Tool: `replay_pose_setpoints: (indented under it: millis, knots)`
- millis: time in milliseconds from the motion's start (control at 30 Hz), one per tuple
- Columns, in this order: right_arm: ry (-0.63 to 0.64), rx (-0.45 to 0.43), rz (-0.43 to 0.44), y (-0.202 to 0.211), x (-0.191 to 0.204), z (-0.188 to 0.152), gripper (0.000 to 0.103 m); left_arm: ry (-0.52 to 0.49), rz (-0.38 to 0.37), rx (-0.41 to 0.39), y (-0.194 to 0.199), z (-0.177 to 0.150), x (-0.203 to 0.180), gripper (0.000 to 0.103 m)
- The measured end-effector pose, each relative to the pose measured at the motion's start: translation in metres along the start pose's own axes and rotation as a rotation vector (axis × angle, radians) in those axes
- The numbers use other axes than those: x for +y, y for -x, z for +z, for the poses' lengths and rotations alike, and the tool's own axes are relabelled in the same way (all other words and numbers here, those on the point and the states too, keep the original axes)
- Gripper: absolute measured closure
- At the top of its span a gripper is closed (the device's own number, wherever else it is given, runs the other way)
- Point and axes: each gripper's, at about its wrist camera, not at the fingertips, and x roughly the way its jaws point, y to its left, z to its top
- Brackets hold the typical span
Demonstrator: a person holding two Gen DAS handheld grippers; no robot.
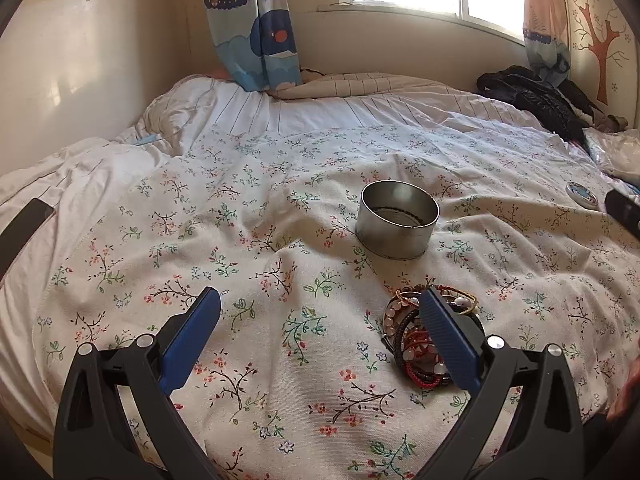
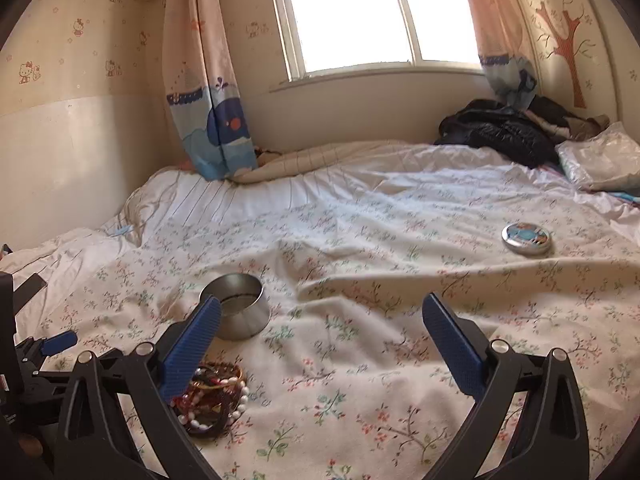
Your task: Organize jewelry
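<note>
Both the left gripper (image 1: 320,312) and right gripper (image 2: 322,320) hang wide open, holding nothing. Take one bracelet off the tangled bracelet pile (image 1: 412,336) near the floral bedspread's (image 1: 280,240) front edge, probably a top one, and lower it into the open round tin (image 1: 398,220).

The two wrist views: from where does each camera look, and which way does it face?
Left wrist: sits behind the open left gripper, facing across the bed to the tin; bracelets by its right finger.
Right wrist: behind the open right gripper, facing the window; left gripper at the left edge.
Both show tin, bracelets, lid.
</note>
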Motion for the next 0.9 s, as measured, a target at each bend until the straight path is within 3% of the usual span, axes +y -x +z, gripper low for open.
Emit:
replay_pose_setpoints:
  millis: [133,200,300,533,733,900]
  knots:
    - [0.051,-0.094,-0.104,0.018,0.012,-0.003,0.006,-0.054,0.002,0.011,0.000,0.002,-0.006,0.007]
    - [0.058,-0.028,-0.131,0.007,0.014,-0.005,0.006,-0.073,0.001,0.005,0.002,0.001,-0.008,0.007]
    - [0.074,0.089,-0.118,-0.015,0.016,-0.014,0.006,-0.075,-0.014,0.005,0.001,0.001,-0.010,0.007]
    - [0.190,0.049,-0.142,-0.009,0.040,-0.018,0.006,-0.036,-0.006,0.001,0.001,0.000,-0.004,0.007]
    - [0.161,0.033,-0.135,-0.005,0.033,-0.016,0.006,0.028,-0.018,0.021,-0.003,0.001,0.010,0.007]
    - [0.166,0.039,-0.132,-0.006,0.034,-0.014,0.006,0.017,-0.010,0.009,-0.002,0.000,0.008,0.007]
